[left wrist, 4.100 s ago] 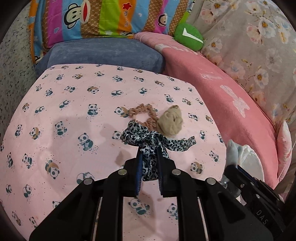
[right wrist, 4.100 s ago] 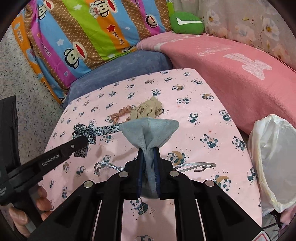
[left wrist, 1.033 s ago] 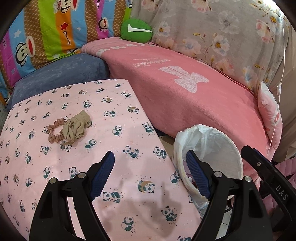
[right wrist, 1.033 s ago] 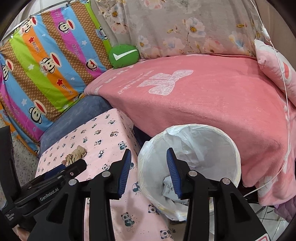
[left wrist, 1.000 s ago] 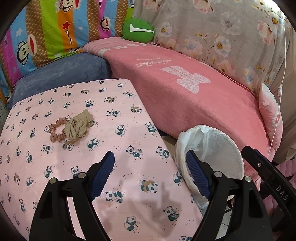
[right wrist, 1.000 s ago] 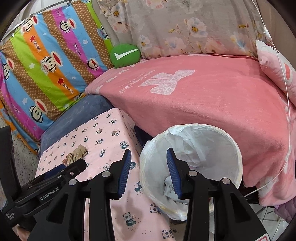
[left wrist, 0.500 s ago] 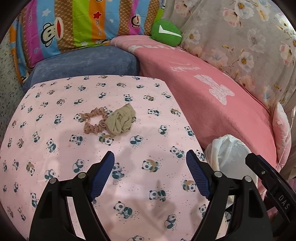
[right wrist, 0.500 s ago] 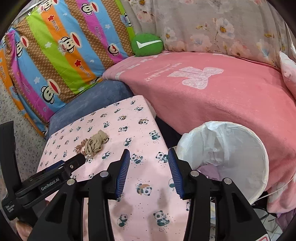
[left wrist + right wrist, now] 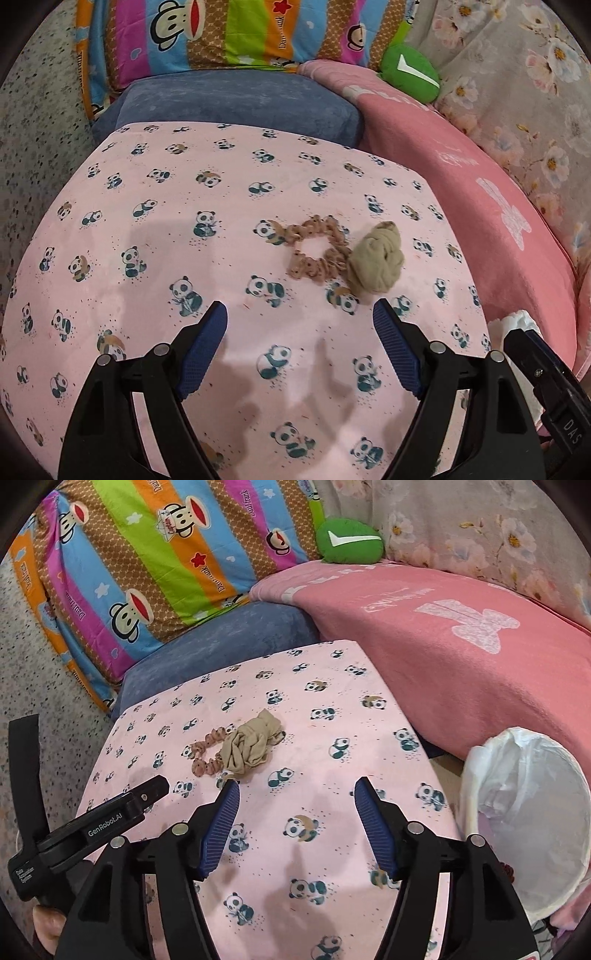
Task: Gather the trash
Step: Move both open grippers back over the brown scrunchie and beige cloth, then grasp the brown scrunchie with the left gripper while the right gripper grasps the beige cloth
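A tan scrunchie [image 9: 317, 251] and a balled beige stocking [image 9: 376, 264] lie touching on the pink panda-print surface [image 9: 147, 288]. My left gripper [image 9: 299, 328] is open and empty, just short of them. In the right wrist view the scrunchie [image 9: 207, 753] and the stocking [image 9: 251, 744] lie ahead and to the left of my right gripper [image 9: 295, 805], which is open and empty. The white-lined trash bin [image 9: 532, 812] stands to the right, below the surface edge.
A blue cushion [image 9: 240, 99] and a striped monkey-print pillow [image 9: 147, 565] lie behind the surface. A pink blanket [image 9: 461, 642] and a green cushion [image 9: 349, 541] are at the right. The bin's edge [image 9: 517, 321] shows in the left wrist view. Speckled floor [image 9: 33, 672] is at the left.
Both grippers have swung from the bin back over the panda surface toward the scrunchie and stocking. The leopard bow and grey cloth held earlier are out of the jaws.
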Available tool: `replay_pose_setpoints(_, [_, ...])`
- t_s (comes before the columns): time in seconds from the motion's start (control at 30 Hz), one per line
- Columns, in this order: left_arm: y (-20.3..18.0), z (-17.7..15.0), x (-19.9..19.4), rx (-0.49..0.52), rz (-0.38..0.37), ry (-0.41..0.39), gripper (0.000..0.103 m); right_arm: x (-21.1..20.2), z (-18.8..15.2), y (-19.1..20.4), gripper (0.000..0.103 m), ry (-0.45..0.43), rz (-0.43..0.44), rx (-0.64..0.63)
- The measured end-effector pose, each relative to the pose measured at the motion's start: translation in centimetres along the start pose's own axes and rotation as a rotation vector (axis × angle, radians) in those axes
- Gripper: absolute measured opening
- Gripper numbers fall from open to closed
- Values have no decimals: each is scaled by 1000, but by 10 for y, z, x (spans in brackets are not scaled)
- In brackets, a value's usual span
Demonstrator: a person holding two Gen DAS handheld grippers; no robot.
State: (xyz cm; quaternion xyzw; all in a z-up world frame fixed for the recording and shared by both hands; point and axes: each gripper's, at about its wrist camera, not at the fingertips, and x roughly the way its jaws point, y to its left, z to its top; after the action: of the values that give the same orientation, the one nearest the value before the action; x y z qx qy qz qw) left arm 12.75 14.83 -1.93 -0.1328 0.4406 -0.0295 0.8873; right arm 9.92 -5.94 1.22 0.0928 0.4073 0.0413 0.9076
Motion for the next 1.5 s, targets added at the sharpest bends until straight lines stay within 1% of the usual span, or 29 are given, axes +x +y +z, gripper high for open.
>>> replay_pose_setpoints(0.17, [16,22,26,-18,25,17,77,45,11,28,65,53,28,-23])
replay_pose_setpoints(0.3, [18,38,50,-21,22,40,77,77,21,44,65,72,39,-32])
replay_pose_setpoints(0.43, [14,47,72,-15,7,69,77,107,27,53,65,95,28,-36])
replay_pose_setpoints(0.57, [14,50,89,-14,-7,93,77,125,33,56,65,115,18,-30])
replay_pose_setpoints(0.63, [17,49,95,-25,-21,105,76,138,32,54,65,139,29,-16])
replay_pose_setpoints(0.7, [17,46,97,-15,-21,103,73,145,31,53,65,155,41,-13])
replay_pose_setpoints(0.73, [15,45,96,0,-16,94,70,148,30,52,65,164,48,-14])
replay_pose_setpoints(0.77, [13,44,95,17,-21,92,63,151,29,52,60,174,61,-15])
replay_pose_setpoints(0.8, [11,42,95,30,-26,92,59,154,27,52,56,186,74,-18])
replay_pose_setpoints(0.83, [9,41,94,39,-36,93,50,156,27,50,45,191,79,-19])
replay_pose_setpoints(0.87, [7,41,95,45,-50,99,37,157,25,51,39,198,92,-20])
replay_pose_setpoints(0.9, [5,39,94,52,-61,108,31,158,24,50,35,200,99,-21])
replay_pose_setpoints(0.93, [3,38,95,55,-67,115,16,157,23,50,28,201,105,-24])
replay_pose_setpoints(0.97, [2,36,95,54,-77,126,10,157,20,51,26,200,105,-25])
replay_pose_setpoints(1.07, [-1,30,87,45,-87,126,9,144,13,48,23,188,111,-15])
replay_pose_setpoints(1.23, [-11,17,61,43,-96,109,9,118,-2,45,22,161,110,16])
replay_pose_setpoints(1.4, [-33,5,34,73,-101,88,9,75,-10,31,22,99,97,32])
replay_pose_setpoints(1.5, [-51,0,19,102,-107,67,9,47,-12,16,22,51,93,43])
